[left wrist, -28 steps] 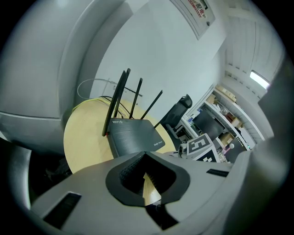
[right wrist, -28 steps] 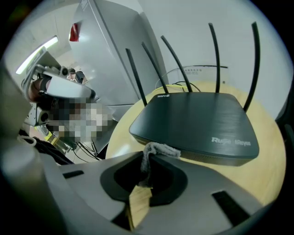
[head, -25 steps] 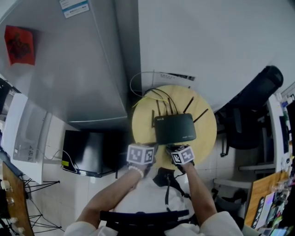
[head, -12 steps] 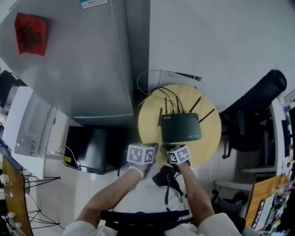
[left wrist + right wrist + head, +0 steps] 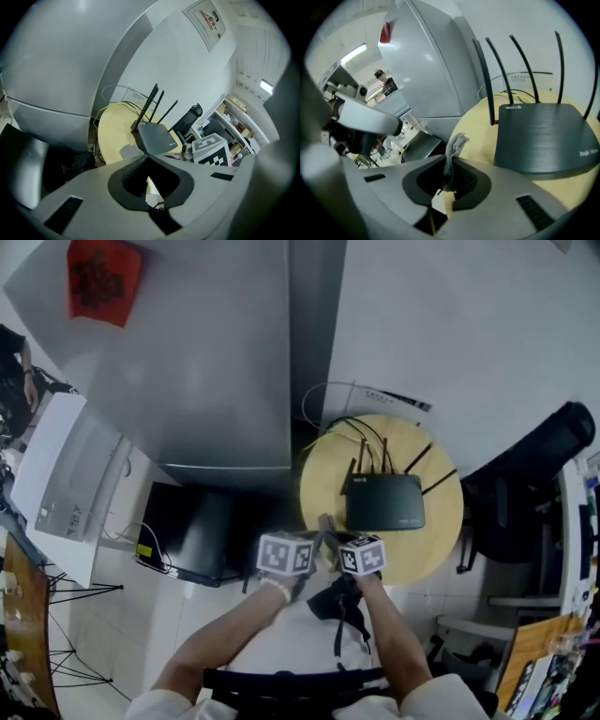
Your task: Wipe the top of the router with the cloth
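Item: router (image 5: 384,502). Dark grey, flat-topped, with "WiFi" print at one corner. It sits on a round pale-wood counter (image 5: 323,486), toward the far right part of it. Four black antennas (image 5: 497,70) rise from its back edge. Cables (image 5: 330,432), one of them yellow, trail off the back of the counter toward the wall.

Item: cloth (image 5: 453,146). A small grey rag, pinched in the right tongs (image 5: 450,161). Its frayed end stands up above the jaw tips. It hangs over the near left part of the counter, beside the router and clear of its top.

Item: left tongs (image 5: 147,156). The jaws are brought together at the tips with nothing between them. They are held just beside the right tongs at the near edge of the counter and point toward the router.

Surroundings: a tall grey cabinet (image 5: 206,362) stands left of the counter and carries a red paper square (image 5: 103,277). A black office chair (image 5: 530,465) stands to the right. A black box (image 5: 186,535) sits on the floor by the foot of the cabinet.
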